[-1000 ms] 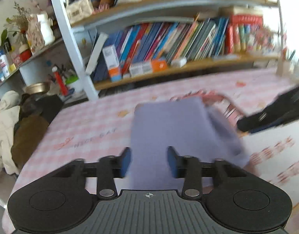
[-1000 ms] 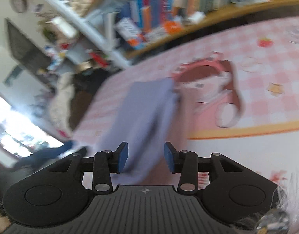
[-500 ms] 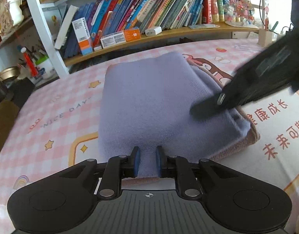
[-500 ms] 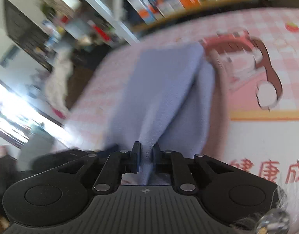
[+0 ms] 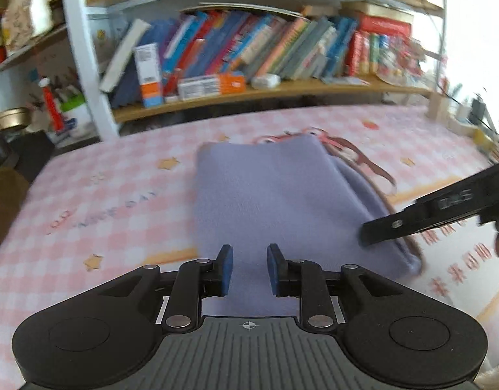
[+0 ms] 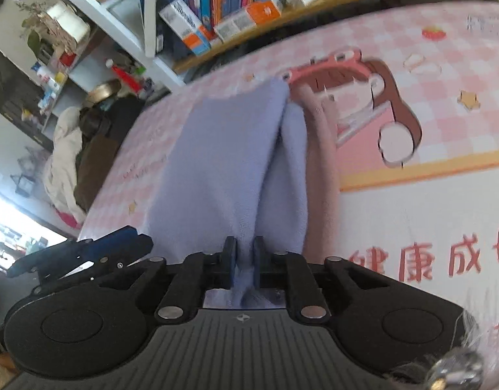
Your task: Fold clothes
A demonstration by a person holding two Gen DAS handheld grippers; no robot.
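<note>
Right then, the folded lavender fleece garment (image 5: 275, 201) lay on the pink-and-white checked cartoon-print table cover (image 5: 87, 201), its long side running from 6 toward 12 o'clock in the left wrist view, with a pink layer (image 6: 324, 175) showing along its edge at 3 o'clock. The left gripper (image 5: 248, 269) sat at the near end of the cloth, at 6 o'clock; its blue-padded fingers (image 5: 226, 269) stood apart, having just been opening, with the fleece passing beneath the gap and neither pad pressing on it. The right gripper (image 6: 244, 261) had just been opening too, yet in its own view a bunched ridge of lavender fleece was still pinched between its two pads, and the cloth rose from the jaws toward 12 o'clock as a raised fold. In the left view that gripper's black finger came in from 3 o'clock onto the garment's near corner. Behind the table, at 12 o'clock, stood a wooden bookshelf with white uprights (image 5: 275, 87) packed with leaning colourful books (image 5: 249, 52).
</note>
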